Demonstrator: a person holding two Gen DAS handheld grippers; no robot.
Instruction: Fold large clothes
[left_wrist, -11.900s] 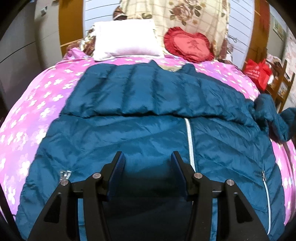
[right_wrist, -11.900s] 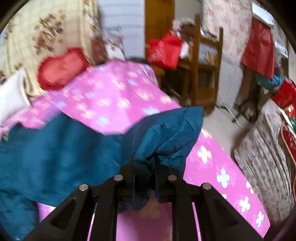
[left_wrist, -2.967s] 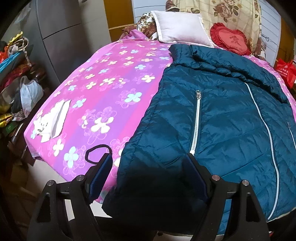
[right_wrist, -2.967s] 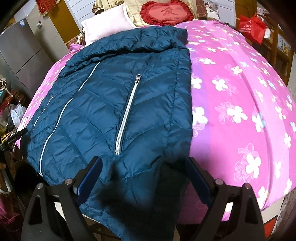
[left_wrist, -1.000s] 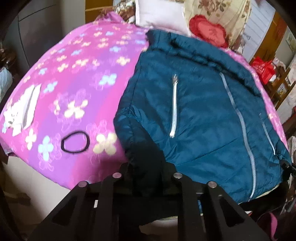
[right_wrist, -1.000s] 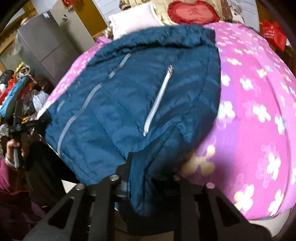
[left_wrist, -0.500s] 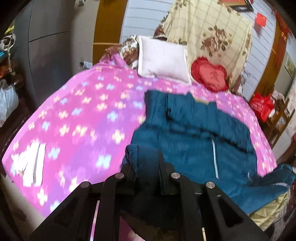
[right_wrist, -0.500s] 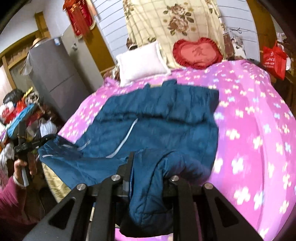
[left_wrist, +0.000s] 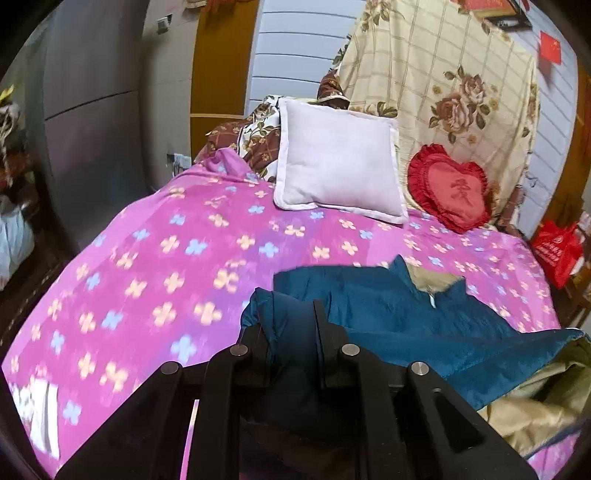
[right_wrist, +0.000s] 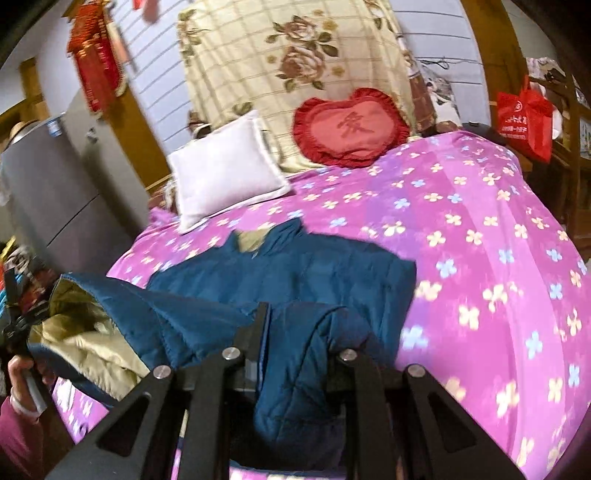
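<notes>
A dark teal quilted jacket (left_wrist: 399, 317) lies on a pink flowered bedspread (left_wrist: 155, 266), its bottom hem lifted off the bed. My left gripper (left_wrist: 290, 328) is shut on the hem's left corner, and teal fabric bunches between the fingers. In the right wrist view the right gripper (right_wrist: 295, 332) is shut on the other hem corner of the jacket (right_wrist: 295, 269). The raised hem sags between the two grippers and shows its gold lining (left_wrist: 532, 398). The collar end rests flat on the bed, with gold lining (right_wrist: 253, 236) showing at the neck.
A white pillow (left_wrist: 340, 162) and a red heart cushion (left_wrist: 450, 188) lean at the head of the bed. A grey cabinet (left_wrist: 92, 110) stands left of the bed. A red bag (right_wrist: 524, 118) hangs at the right. A hand in a pink sleeve (right_wrist: 20, 373) shows at lower left.
Both grippers have risen and moved toward the head of the bed, carrying the hem up and over the jacket. The zipped front is now covered and the gold lining shows.
</notes>
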